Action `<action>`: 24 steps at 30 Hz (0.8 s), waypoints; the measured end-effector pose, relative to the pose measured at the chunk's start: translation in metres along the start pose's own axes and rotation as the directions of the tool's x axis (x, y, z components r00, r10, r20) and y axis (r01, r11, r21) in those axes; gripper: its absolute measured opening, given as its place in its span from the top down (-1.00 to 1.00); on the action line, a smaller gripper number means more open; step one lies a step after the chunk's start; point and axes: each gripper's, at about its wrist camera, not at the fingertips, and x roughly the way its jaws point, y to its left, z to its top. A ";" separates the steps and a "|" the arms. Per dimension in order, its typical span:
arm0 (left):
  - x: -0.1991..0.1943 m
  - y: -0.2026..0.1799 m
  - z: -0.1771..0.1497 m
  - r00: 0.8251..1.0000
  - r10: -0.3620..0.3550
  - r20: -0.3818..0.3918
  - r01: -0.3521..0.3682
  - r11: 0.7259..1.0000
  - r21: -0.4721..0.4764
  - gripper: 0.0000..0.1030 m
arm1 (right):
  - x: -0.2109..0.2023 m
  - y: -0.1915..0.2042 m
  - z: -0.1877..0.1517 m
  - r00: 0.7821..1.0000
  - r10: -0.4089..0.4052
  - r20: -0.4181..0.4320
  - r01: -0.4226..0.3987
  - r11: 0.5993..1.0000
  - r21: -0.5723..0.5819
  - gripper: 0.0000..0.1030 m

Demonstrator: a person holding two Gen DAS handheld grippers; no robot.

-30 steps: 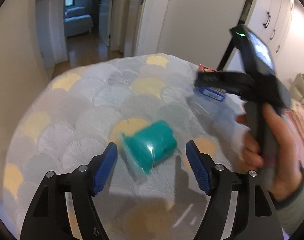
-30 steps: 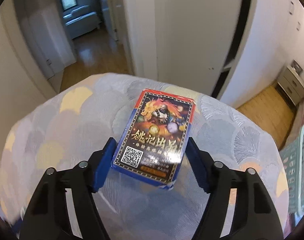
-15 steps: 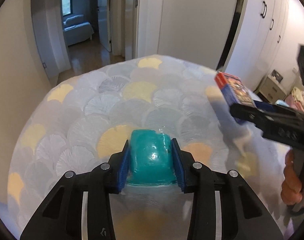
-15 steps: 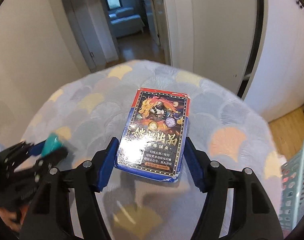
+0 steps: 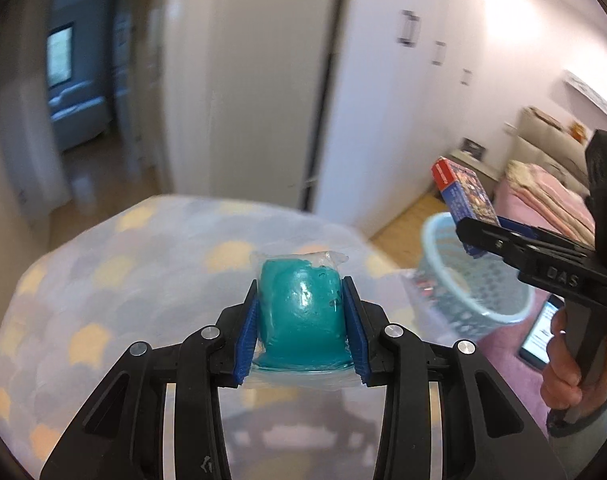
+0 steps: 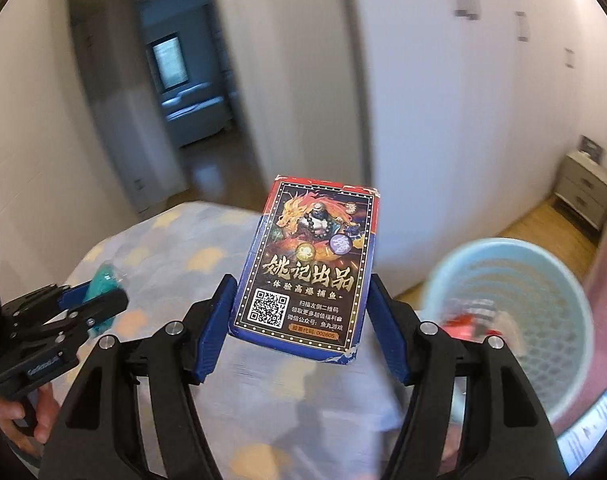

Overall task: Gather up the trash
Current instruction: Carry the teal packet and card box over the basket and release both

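While both tools are hanging above the bed (image 5: 103,280), whose soft quilt is showing pale grey and yellow fan shapes, the left gripper (image 5: 301,320) is squeezing a teal lump (image 5: 299,312), a glossy, rounded, putty-like mass sealed inside a crinkled clear plastic wrap. Its ribbed blue pads (image 5: 247,332) are pressing flat against both sides of the lump, with the jaws drawn in narrow, and the lump is sitting clear of the quilt. The right gripper (image 6: 301,320) is gripping a card box (image 6: 307,268), a flat rectangular cardboard pack with a shiny printed face showing a dragon, gold characters and a square code, its corners looking scuffed. Those jaws are standing fairly wide, since the box is filling the whole gap, and they have just been closing slightly onto its long edges. Just to the right of the bed, a round pale blue plastic basket (image 6: 543,304) with a mesh wall is standing lower down, holding some red and white scraps. A phone (image 5: 541,330) is lying with its screen lit on a pink surface beside the basket.
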 end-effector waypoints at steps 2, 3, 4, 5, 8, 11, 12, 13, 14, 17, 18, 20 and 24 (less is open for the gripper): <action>0.009 -0.029 0.006 0.999 -0.040 0.002 0.040 0.999 0.037 0.28 | -0.012 -0.024 0.000 0.999 -0.045 0.016 0.045 0.999 0.031 -0.20; 0.015 -0.045 0.009 0.998 -0.064 0.001 0.063 0.996 0.057 0.28 | -0.018 -0.039 0.000 0.997 -0.074 0.022 0.072 0.996 0.054 -0.20; 0.021 -0.062 0.012 0.996 -0.093 -0.001 0.093 0.993 0.079 0.28 | -0.023 -0.049 -0.001 0.995 -0.093 0.026 0.091 0.993 0.071 -0.20; 0.026 -0.074 0.014 0.994 -0.113 -0.005 0.113 0.989 0.096 0.28 | -0.027 -0.061 -0.002 0.993 -0.113 0.028 0.111 0.990 0.089 -0.20; 0.043 -0.120 0.020 0.986 -0.163 -0.022 0.165 0.973 0.159 0.28 | -0.033 -0.098 -0.008 0.984 -0.175 0.009 0.172 0.973 0.154 -0.20; 0.067 -0.162 0.022 0.973 -0.219 -0.070 0.229 0.953 0.197 0.28 | -0.033 -0.139 -0.016 0.976 -0.210 -0.048 0.216 0.948 0.236 -0.20; 0.073 -0.169 0.022 0.968 -0.235 -0.084 0.247 0.948 0.200 0.28 | -0.031 -0.147 -0.019 0.974 -0.215 -0.063 0.225 0.941 0.255 -0.21; 0.083 -0.178 0.021 0.963 -0.249 -0.100 0.264 0.943 0.203 0.28 | -0.028 -0.159 -0.021 0.971 -0.221 -0.086 0.236 0.930 0.282 -0.21; 0.089 -0.183 0.019 0.961 -0.253 -0.112 0.272 0.940 0.206 0.28 | -0.025 -0.163 -0.024 0.970 -0.224 -0.097 0.243 0.925 0.293 -0.21; 0.116 -0.200 0.019 0.957 -0.249 -0.148 0.277 0.937 0.212 0.26 | -0.015 -0.186 -0.030 0.961 -0.244 -0.135 0.275 0.901 0.336 -0.25; 0.122 -0.202 0.020 0.956 -0.248 -0.154 0.277 0.938 0.208 0.25 | -0.018 -0.195 -0.032 0.961 -0.242 -0.133 0.274 0.897 0.346 -0.25; 0.128 -0.206 0.021 0.958 -0.244 -0.149 0.271 0.942 0.198 -0.11 | -0.017 -0.205 -0.034 0.961 -0.244 -0.129 0.275 0.891 0.363 -0.30; 0.120 -0.202 0.020 0.962 -0.249 -0.116 0.268 0.945 0.190 -0.22 | -0.023 -0.218 -0.037 0.961 -0.247 -0.127 0.278 0.882 0.381 -0.35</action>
